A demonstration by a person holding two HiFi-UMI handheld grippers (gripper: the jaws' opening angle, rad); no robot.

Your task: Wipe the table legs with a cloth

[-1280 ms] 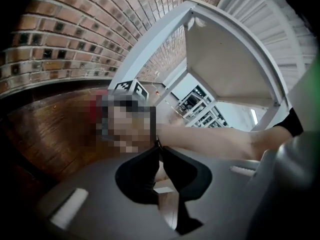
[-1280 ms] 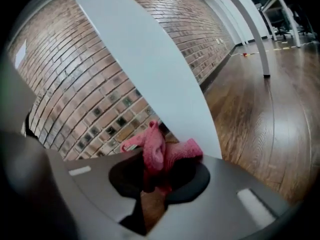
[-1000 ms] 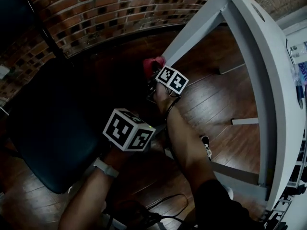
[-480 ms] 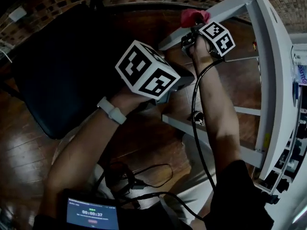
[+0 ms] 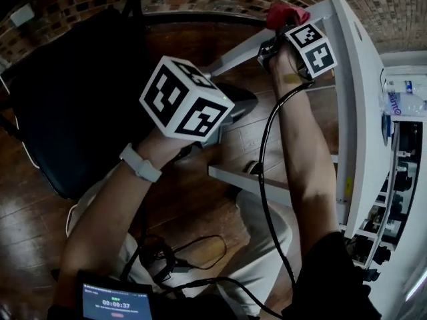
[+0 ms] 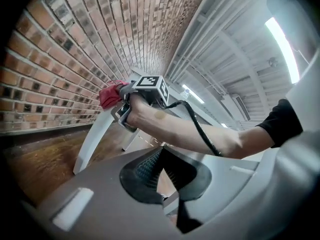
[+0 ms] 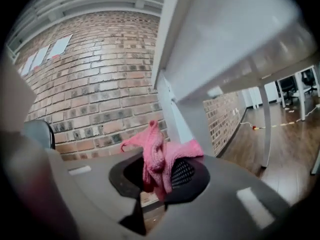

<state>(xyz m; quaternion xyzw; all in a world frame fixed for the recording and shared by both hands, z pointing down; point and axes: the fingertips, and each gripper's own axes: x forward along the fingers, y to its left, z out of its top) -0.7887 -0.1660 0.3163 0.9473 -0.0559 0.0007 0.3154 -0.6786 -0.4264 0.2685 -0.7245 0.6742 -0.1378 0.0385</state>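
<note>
Right gripper view: hand-held gripper (image 7: 157, 179) clamps cloth (image 7: 160, 156) (pink).

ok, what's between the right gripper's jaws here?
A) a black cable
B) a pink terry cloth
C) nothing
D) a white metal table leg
B: in the right gripper view, the pink terry cloth is bunched between the jaws of the right gripper, which are closed on it. The white metal table leg stands just beyond it.
</note>
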